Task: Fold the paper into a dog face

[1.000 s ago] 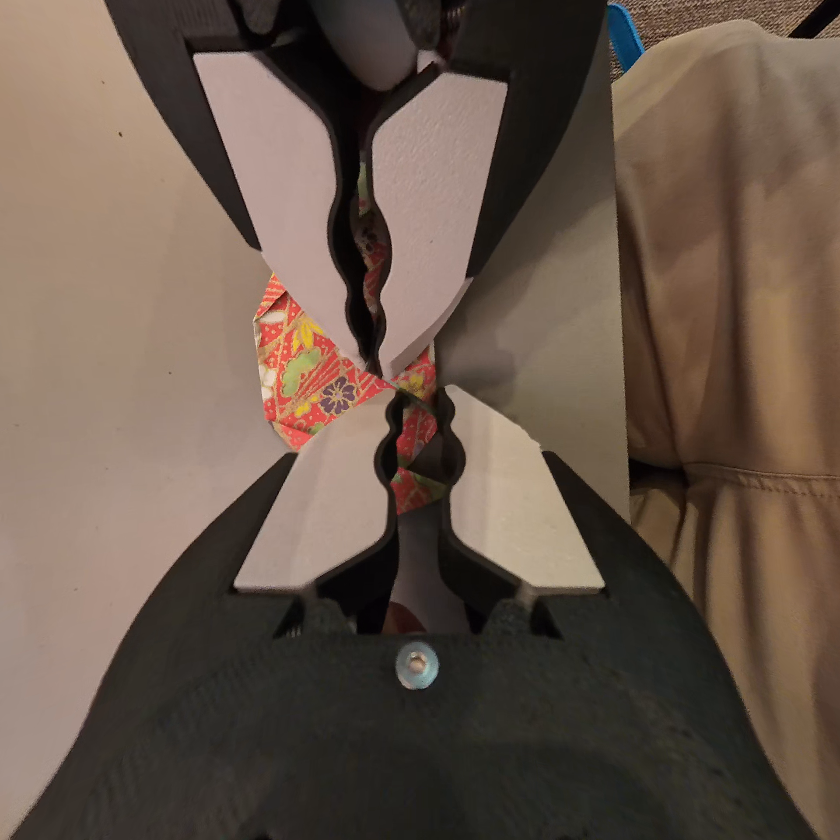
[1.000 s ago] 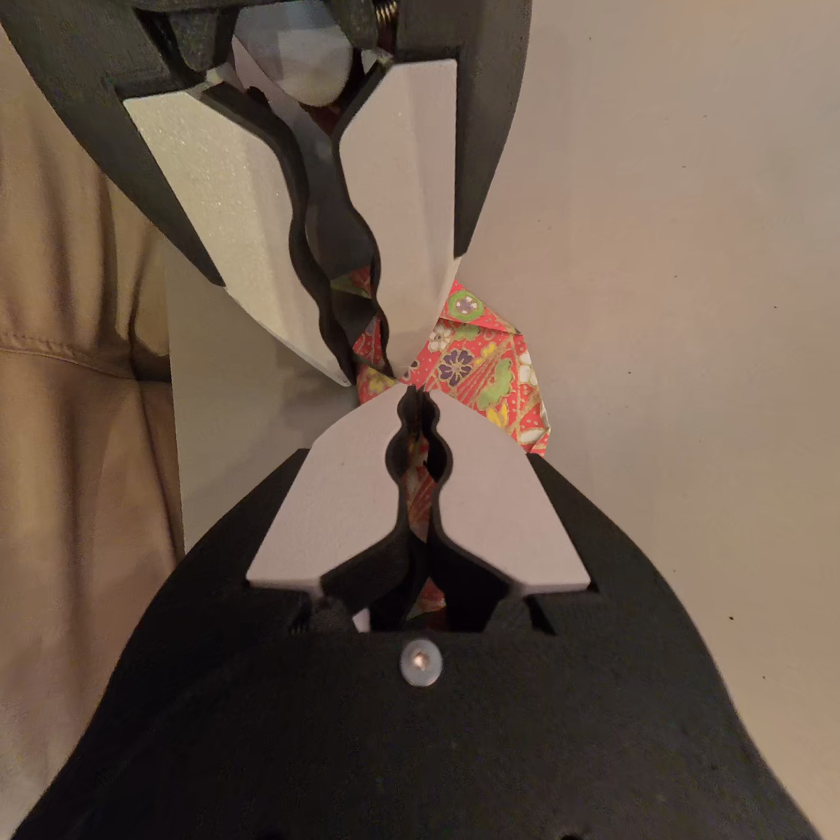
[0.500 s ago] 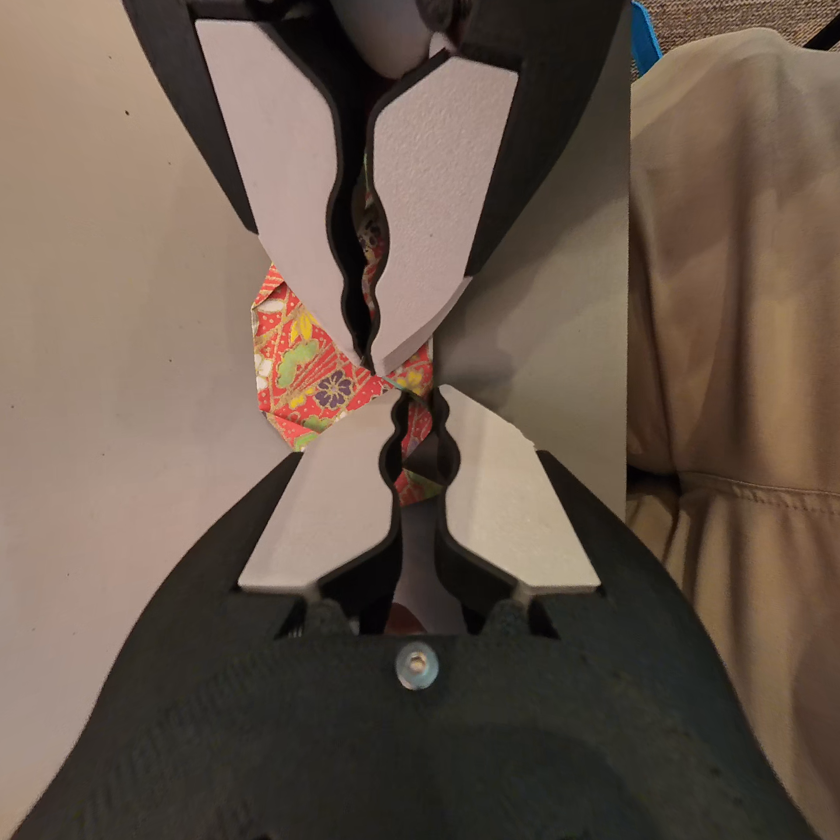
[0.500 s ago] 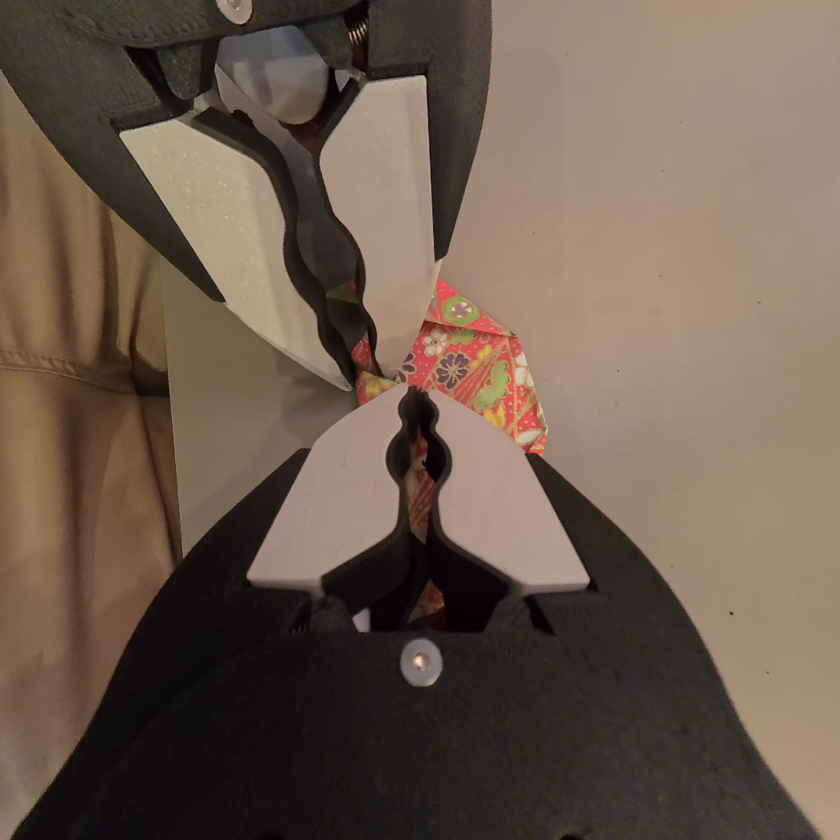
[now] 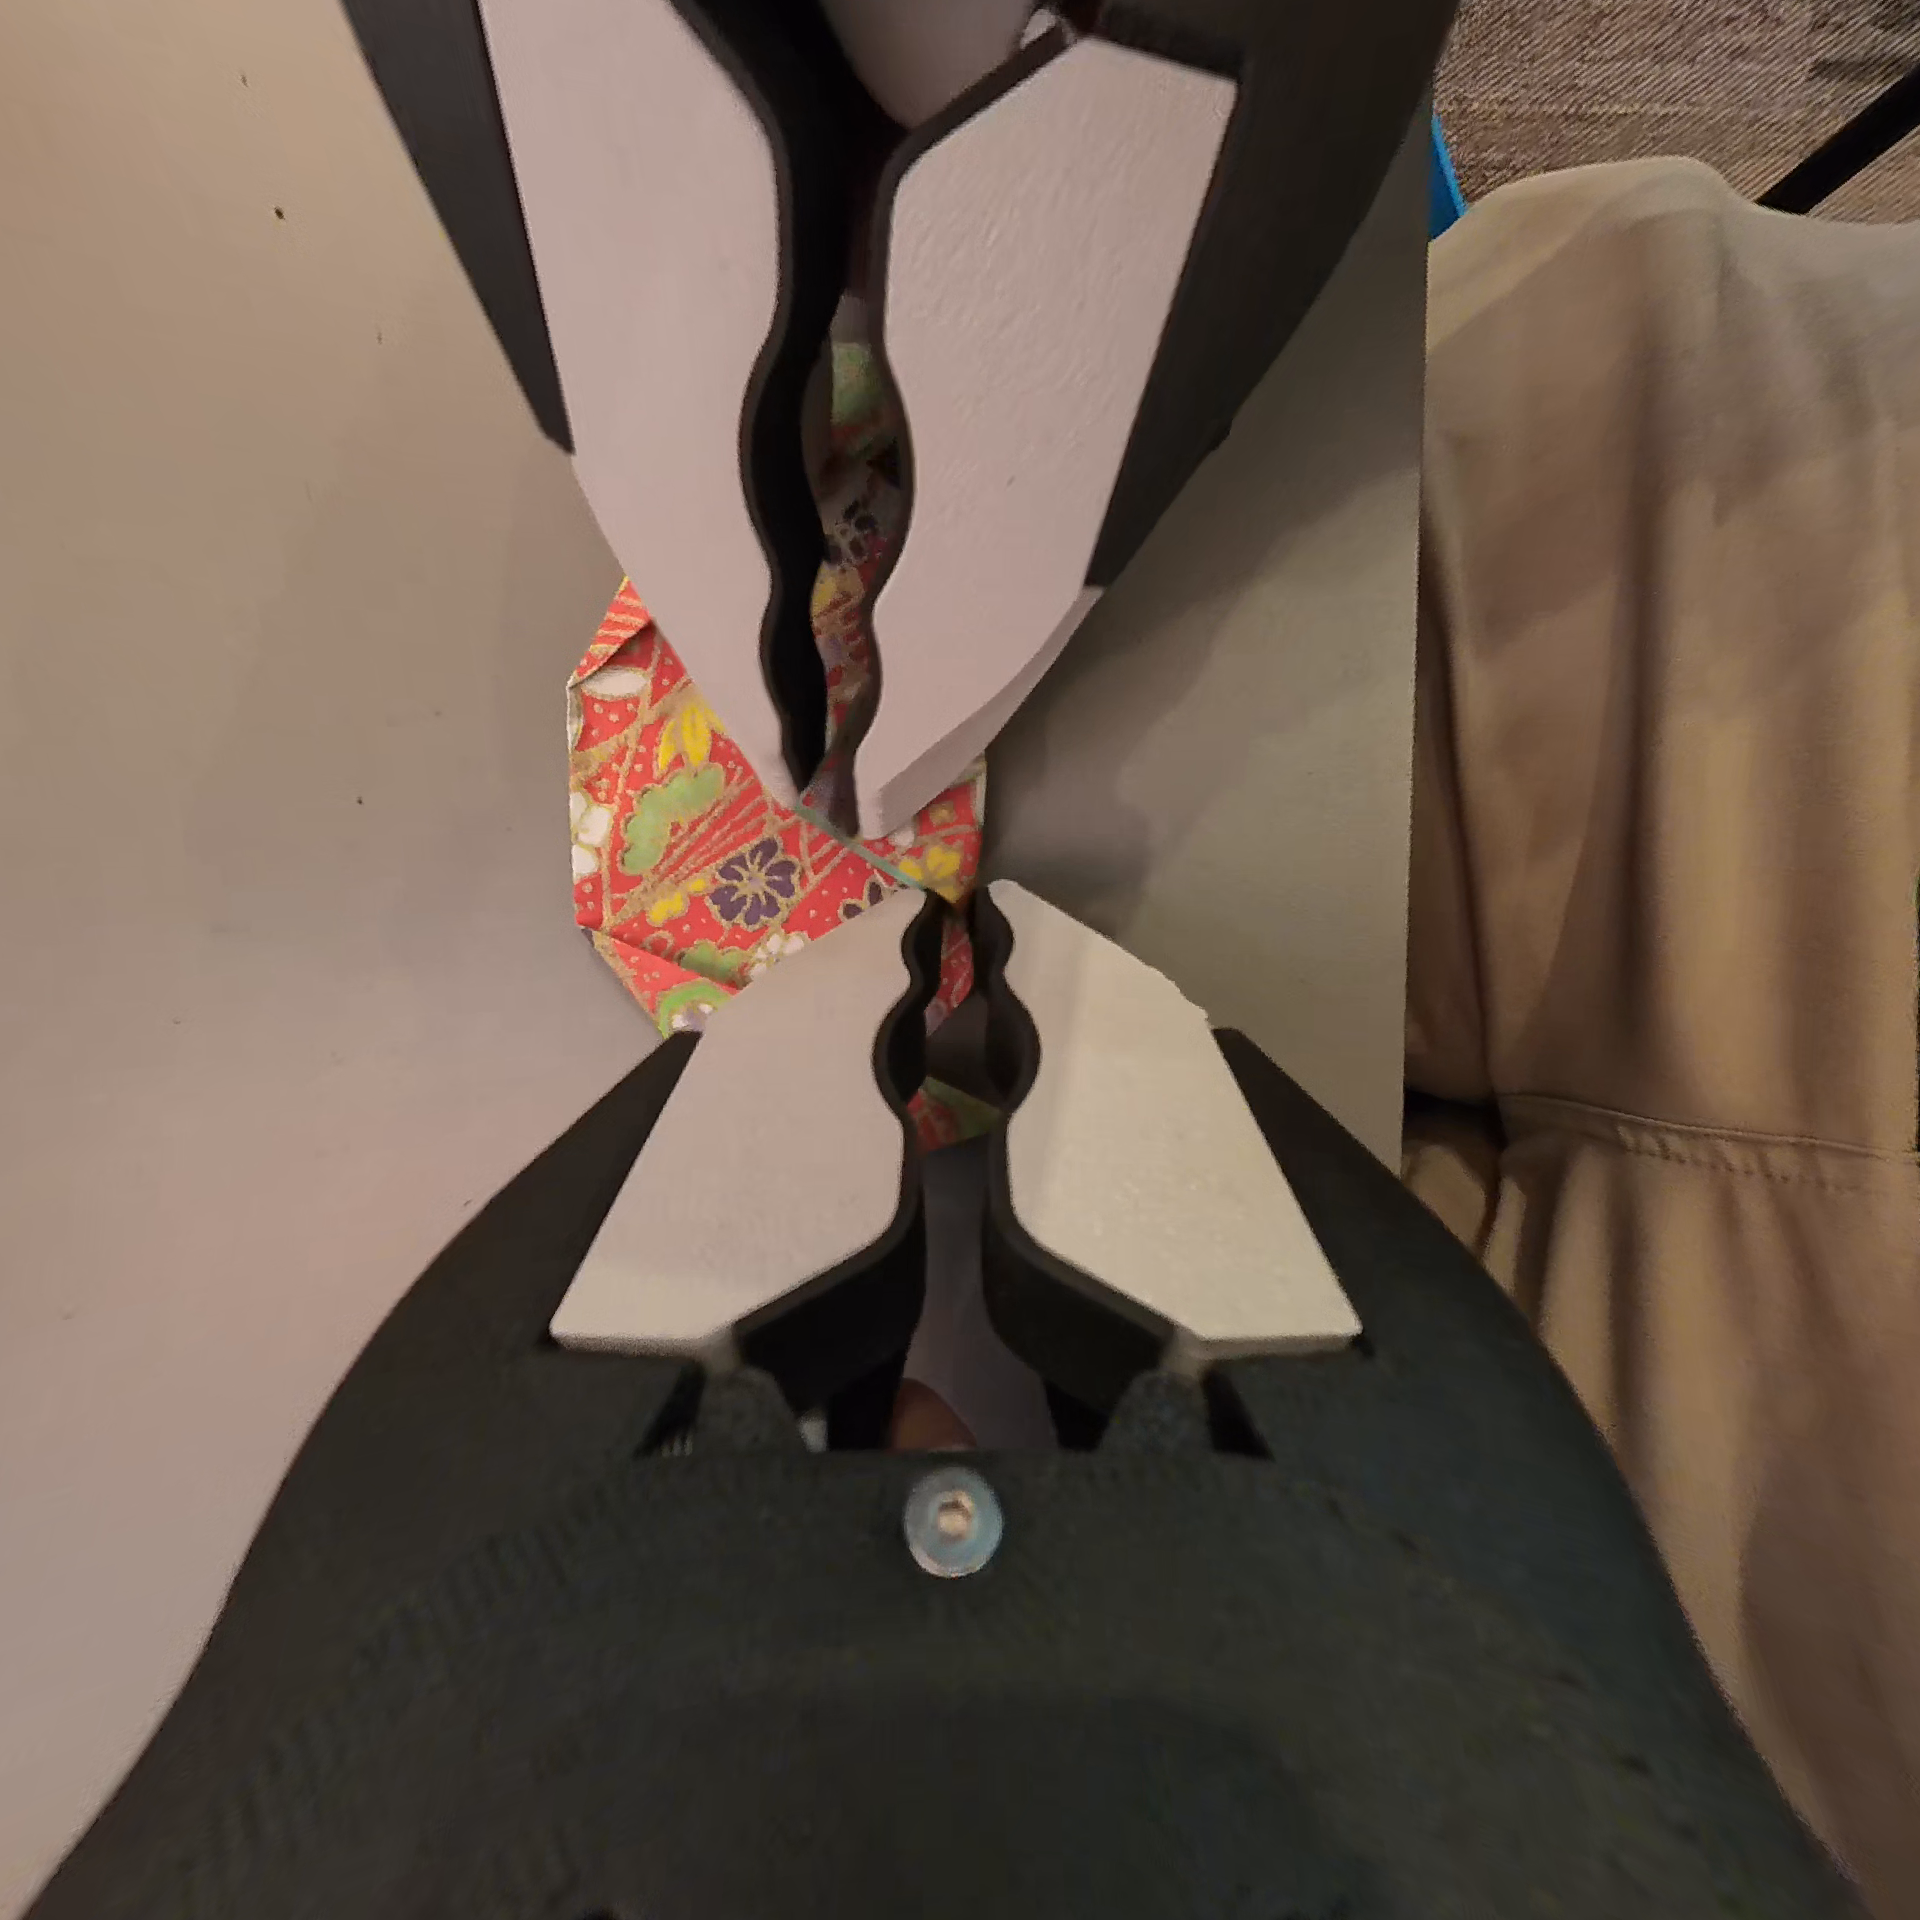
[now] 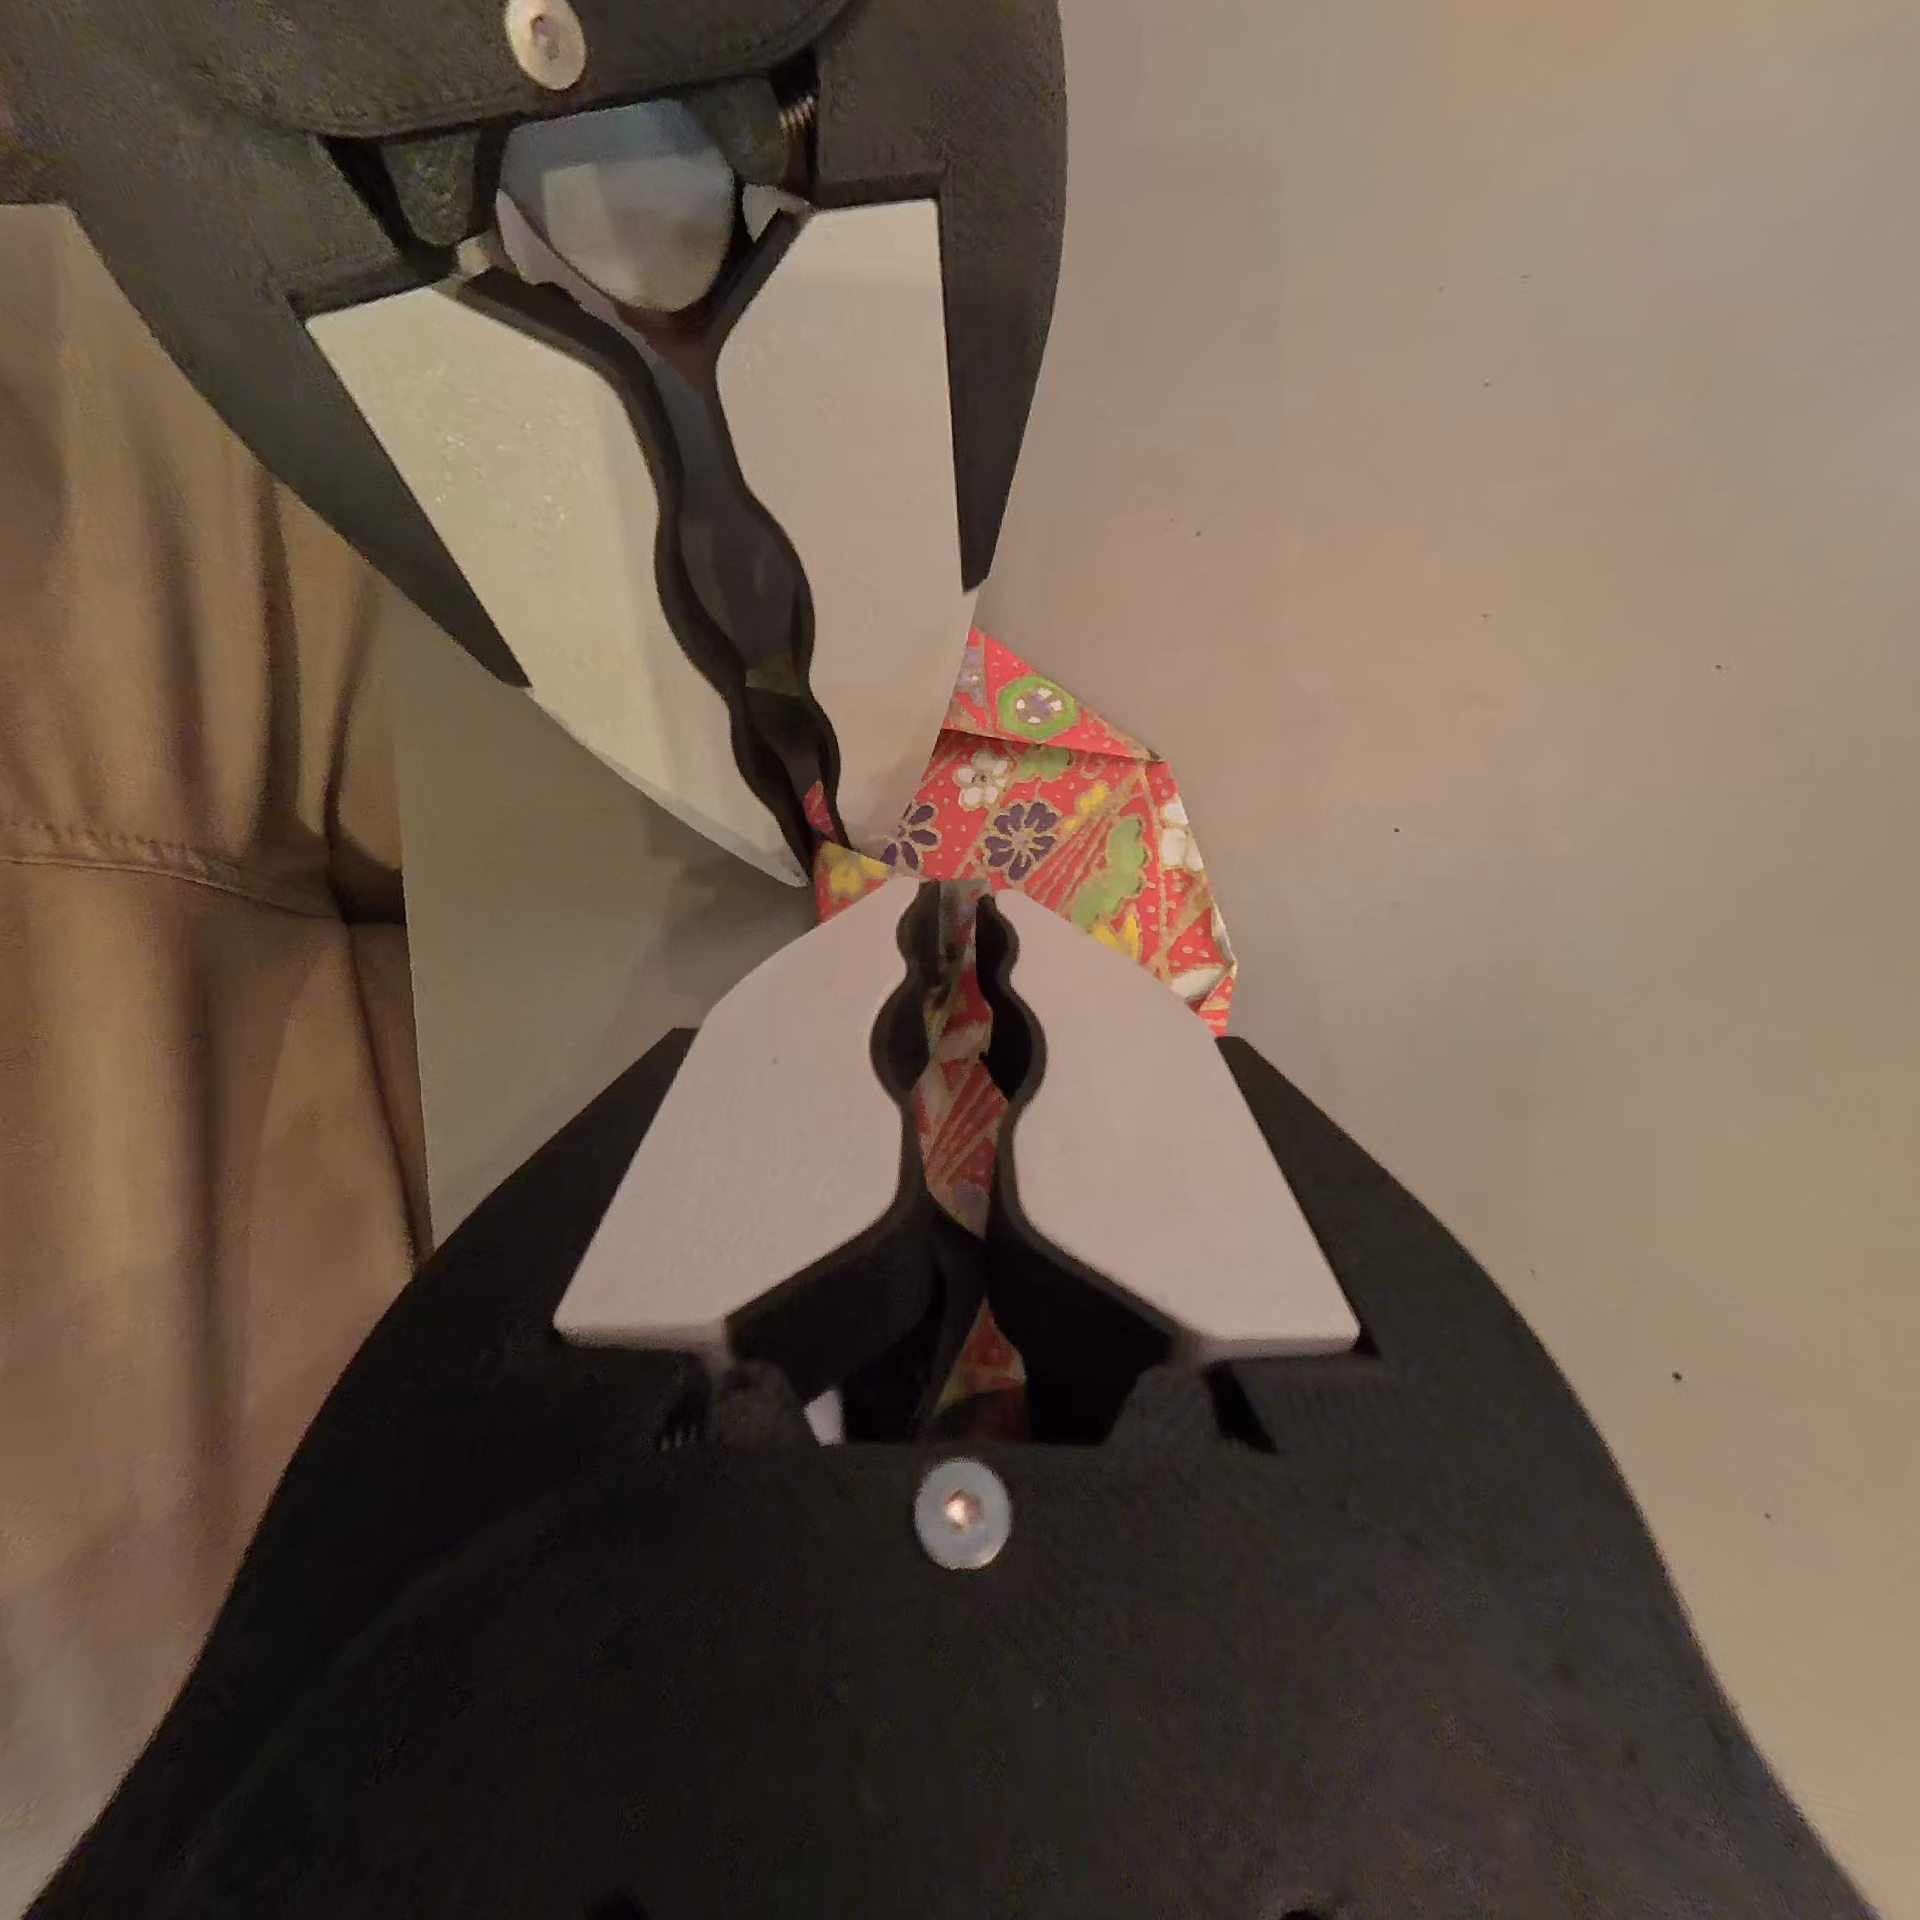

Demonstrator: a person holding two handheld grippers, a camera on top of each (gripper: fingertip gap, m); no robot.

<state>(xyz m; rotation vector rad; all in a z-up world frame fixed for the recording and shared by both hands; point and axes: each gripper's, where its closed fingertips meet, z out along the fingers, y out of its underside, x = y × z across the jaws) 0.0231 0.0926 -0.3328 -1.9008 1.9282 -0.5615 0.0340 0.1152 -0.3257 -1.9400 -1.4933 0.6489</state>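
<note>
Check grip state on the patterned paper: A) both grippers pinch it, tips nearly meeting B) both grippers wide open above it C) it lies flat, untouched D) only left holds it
A: the left gripper and right gripper each have fingers closed on the paper, tip to tip.

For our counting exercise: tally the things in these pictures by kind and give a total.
Red floral-patterned folded paper: 1
Black two-finger grippers with white fingers, left gripper and right gripper: 2
Pale beige flat table: 1
Total: 4
</note>
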